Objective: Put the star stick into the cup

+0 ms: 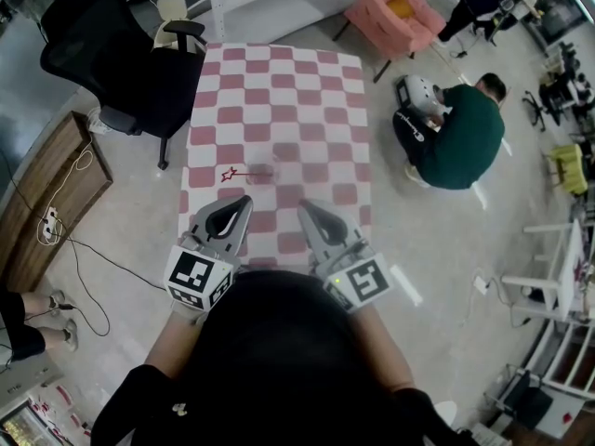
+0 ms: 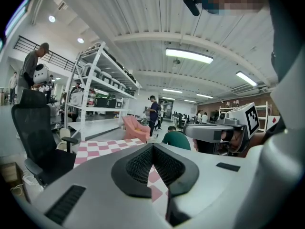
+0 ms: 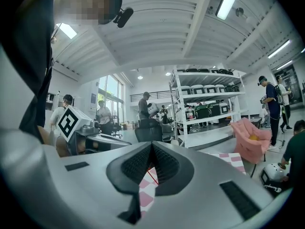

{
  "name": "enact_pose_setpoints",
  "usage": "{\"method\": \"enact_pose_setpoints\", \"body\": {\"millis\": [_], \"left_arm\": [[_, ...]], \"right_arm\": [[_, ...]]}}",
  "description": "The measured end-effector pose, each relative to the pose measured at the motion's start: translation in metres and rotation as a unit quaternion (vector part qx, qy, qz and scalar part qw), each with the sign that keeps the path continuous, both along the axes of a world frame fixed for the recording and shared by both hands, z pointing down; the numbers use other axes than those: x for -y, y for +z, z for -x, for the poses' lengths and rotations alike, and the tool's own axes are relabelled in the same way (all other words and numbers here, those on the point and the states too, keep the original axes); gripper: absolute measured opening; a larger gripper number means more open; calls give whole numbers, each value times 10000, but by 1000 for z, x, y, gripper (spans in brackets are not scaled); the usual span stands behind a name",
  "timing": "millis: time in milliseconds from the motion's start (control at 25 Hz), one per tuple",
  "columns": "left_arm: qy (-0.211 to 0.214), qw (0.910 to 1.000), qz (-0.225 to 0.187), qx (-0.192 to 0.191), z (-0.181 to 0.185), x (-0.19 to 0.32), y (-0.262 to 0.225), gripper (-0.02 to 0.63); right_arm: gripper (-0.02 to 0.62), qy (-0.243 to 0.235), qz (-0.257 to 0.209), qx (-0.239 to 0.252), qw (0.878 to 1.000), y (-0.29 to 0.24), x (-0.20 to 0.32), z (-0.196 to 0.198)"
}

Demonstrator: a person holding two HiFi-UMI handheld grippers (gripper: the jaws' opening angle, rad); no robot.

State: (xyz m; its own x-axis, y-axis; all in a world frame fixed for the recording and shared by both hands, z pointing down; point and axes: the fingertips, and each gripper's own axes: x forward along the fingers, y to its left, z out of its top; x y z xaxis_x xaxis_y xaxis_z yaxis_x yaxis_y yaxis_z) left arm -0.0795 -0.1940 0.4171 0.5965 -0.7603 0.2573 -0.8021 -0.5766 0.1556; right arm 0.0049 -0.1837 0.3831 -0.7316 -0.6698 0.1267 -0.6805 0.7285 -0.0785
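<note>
A thin red star stick (image 1: 244, 172) lies on the pink-and-white checkered table (image 1: 279, 91), its star end at the left. A faint clear round shape, perhaps the cup (image 1: 264, 174), sits at the stick's right end; I cannot make it out well. My left gripper (image 1: 244, 203) hovers at the table's near edge, just short of the stick, shut and empty. Beside it, my right gripper (image 1: 302, 207) is shut too, holding nothing. In the right gripper view a red line of the stick (image 3: 152, 176) shows behind the closed jaws (image 3: 152, 146). The left gripper view shows closed jaws (image 2: 152, 147) over checkered cloth.
A black office chair (image 1: 112, 54) stands at the table's left. A person in a green top (image 1: 460, 137) crouches on the floor to the right. A pink armchair (image 1: 395, 7) is beyond the table. A wooden board (image 1: 46, 193) and cables lie at the left.
</note>
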Motion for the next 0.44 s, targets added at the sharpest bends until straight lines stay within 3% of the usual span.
{"method": "enact_pose_setpoints", "body": {"millis": [200,440], "left_arm": [[-58,10000,23,11,3,2,1,41],[-112,9999,82,-18,10,2,5,41]], "right_arm": [[14,58,47,-27,10000,2,4,-4],[15,9,-221,12,9998,0,7,1]]}}
